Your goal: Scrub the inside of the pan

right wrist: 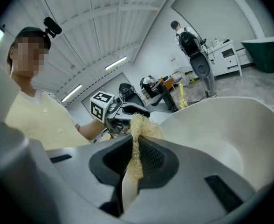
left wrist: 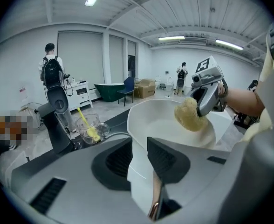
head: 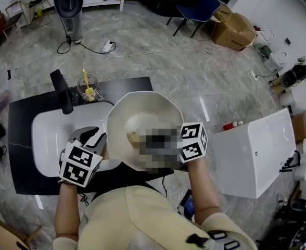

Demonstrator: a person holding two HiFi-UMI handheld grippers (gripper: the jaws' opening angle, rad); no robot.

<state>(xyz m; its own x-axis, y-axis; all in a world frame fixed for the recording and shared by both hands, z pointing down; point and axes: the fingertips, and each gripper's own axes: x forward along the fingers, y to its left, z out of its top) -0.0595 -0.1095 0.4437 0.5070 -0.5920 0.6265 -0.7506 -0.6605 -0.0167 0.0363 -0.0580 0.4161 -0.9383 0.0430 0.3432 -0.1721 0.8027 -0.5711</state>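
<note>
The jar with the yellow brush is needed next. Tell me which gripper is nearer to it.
Left. The left gripper grips the pan by its rim on the side toward the jar; the right gripper holds a sponge over the pan's other side.

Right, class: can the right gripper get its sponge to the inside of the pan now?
Likely yes: the left gripper grips the pan, its open side faces up, and the sponge in the right gripper sits inside it, nothing between.

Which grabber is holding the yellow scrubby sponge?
The right gripper: its jaws are shut on the yellowish mesh sponge inside the white pan. The left gripper clamps the pan's rim instead.
</note>
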